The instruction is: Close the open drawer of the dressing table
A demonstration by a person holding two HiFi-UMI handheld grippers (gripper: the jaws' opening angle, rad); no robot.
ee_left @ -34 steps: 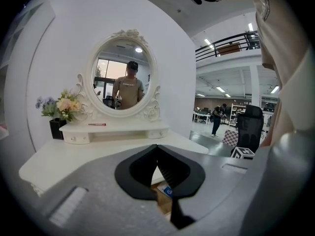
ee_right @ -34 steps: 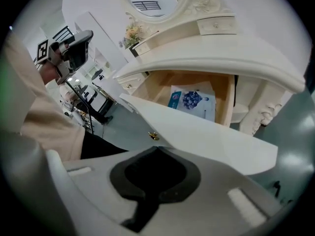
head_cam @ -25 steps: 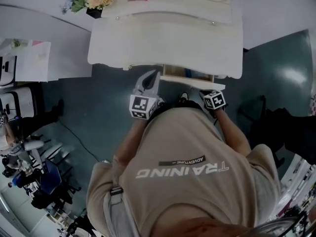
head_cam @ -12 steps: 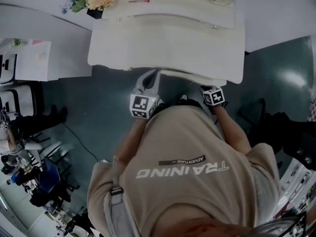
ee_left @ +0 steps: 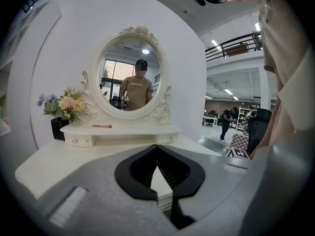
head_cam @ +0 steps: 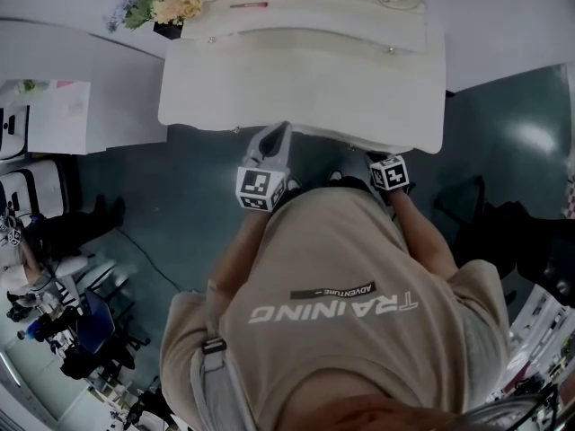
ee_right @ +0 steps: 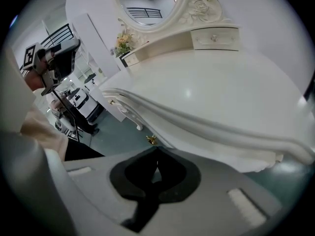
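The white dressing table (head_cam: 305, 70) stands in front of me, and its drawer sits pushed in under the front edge, with no wooden inside showing. My left gripper (head_cam: 279, 131) is shut and empty, its tips at the table's front edge; in the left gripper view (ee_left: 157, 146) they rest over the tabletop (ee_left: 74, 161). My right gripper (head_cam: 382, 160) is also shut and empty, low against the table's front. In the right gripper view its tips (ee_right: 156, 149) sit just below a small gold knob (ee_right: 151, 139) on the front skirt (ee_right: 206, 136).
An oval mirror (ee_left: 130, 80), a flower pot (head_cam: 166, 3) and a red stick (head_cam: 249, 4) are at the table's back. A white desk (head_cam: 81, 88) adjoins on the left, with chairs (head_cam: 63, 268) beyond it. A dark chair (head_cam: 508, 232) stands at the right.
The drawer, open with its wooden inside showing a second ago, has slid in under the tabletop. Both grippers have moved forward to the table's front edge.
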